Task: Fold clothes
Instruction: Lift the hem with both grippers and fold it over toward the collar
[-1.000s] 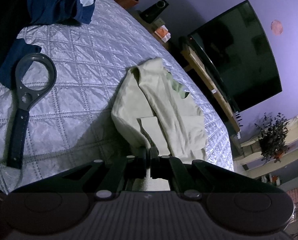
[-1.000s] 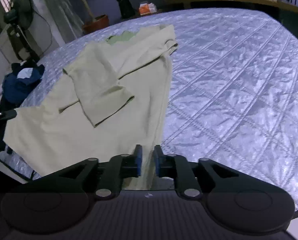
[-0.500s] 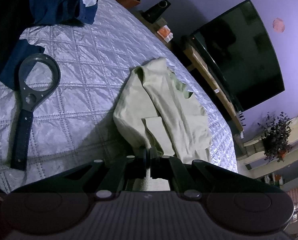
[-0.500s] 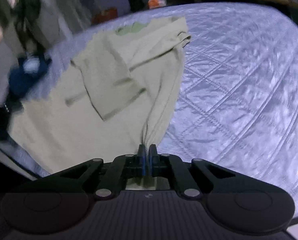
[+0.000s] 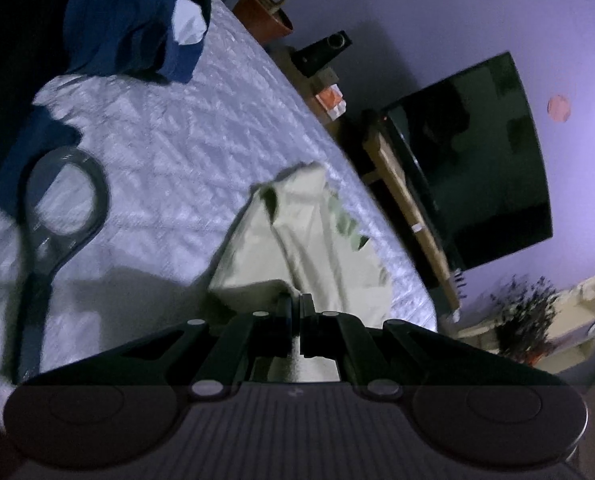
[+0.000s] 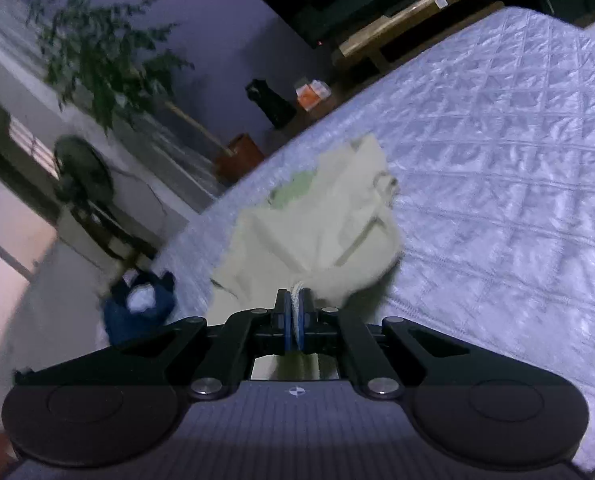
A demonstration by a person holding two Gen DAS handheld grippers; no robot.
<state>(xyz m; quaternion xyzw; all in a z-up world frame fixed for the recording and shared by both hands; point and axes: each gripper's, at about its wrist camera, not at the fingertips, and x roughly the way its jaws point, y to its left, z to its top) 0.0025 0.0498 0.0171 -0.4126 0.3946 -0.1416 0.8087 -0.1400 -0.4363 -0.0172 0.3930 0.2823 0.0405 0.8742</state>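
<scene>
A pale yellow-green shirt [image 5: 317, 240] lies on the quilted bed [image 5: 169, 148], its near hem lifted off the cover. My left gripper [image 5: 296, 307] is shut on one near corner of that hem. In the right wrist view the same shirt [image 6: 329, 232] bunches up toward the camera, and my right gripper [image 6: 295, 304] is shut on the other near corner, a thin fold of cloth pinched between its blue pads. The shirt's far end with the green collar still rests on the bed.
A dark blue heap of clothes [image 5: 129, 20] sits at the bed's far left corner, also seen as the blue heap [image 6: 141, 304]. A black ring-headed tool [image 5: 57, 216] lies on the cover at left. A television [image 5: 473, 160] on a wooden bench [image 5: 409, 220], a potted plant [image 6: 237, 156] and a fan [image 6: 85, 176] stand beyond the bed.
The right gripper closed on the shirt's hem and rose, rolling, so the cloth now bunches up. The left gripper, still shut on its corner, moved and lifted the hem slightly.
</scene>
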